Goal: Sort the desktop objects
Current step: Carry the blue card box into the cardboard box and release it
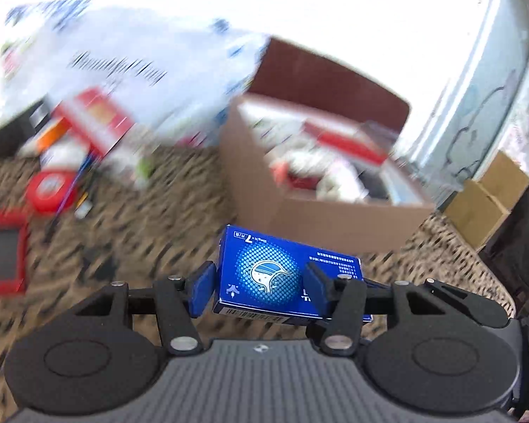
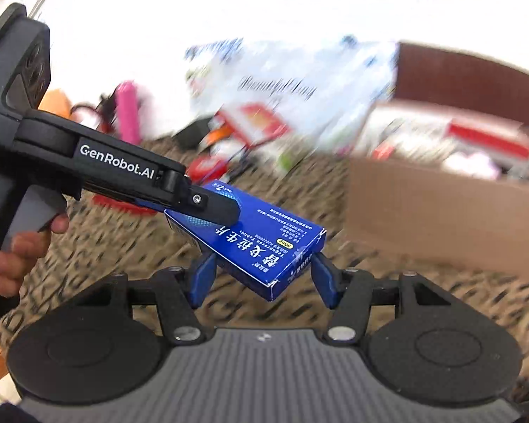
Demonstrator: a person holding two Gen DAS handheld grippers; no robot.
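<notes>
My left gripper (image 1: pixel 261 282) is shut on a blue medicine box (image 1: pixel 282 271) and holds it above the patterned tabletop. In the right wrist view the same blue box (image 2: pixel 264 243) hangs from the left gripper's black finger (image 2: pixel 211 204), and its lower corner sits between my right gripper's blue pads. My right gripper (image 2: pixel 262 275) is open around that corner, with a gap at each pad. An open cardboard box (image 1: pixel 321 204), full of mixed items, stands just beyond the blue box, and shows in the right wrist view (image 2: pixel 441 211) at right.
A white printed plastic bag (image 1: pixel 123 70) lies at the back left. Red packs (image 1: pixel 95 120), a red round tin (image 1: pixel 49 187), pens (image 1: pixel 81 183) and a red-framed slate (image 1: pixel 0 253) lie at left. Small cardboard cartons (image 1: pixel 490 194) stand at right. A pink object (image 2: pixel 127 112) lies far left.
</notes>
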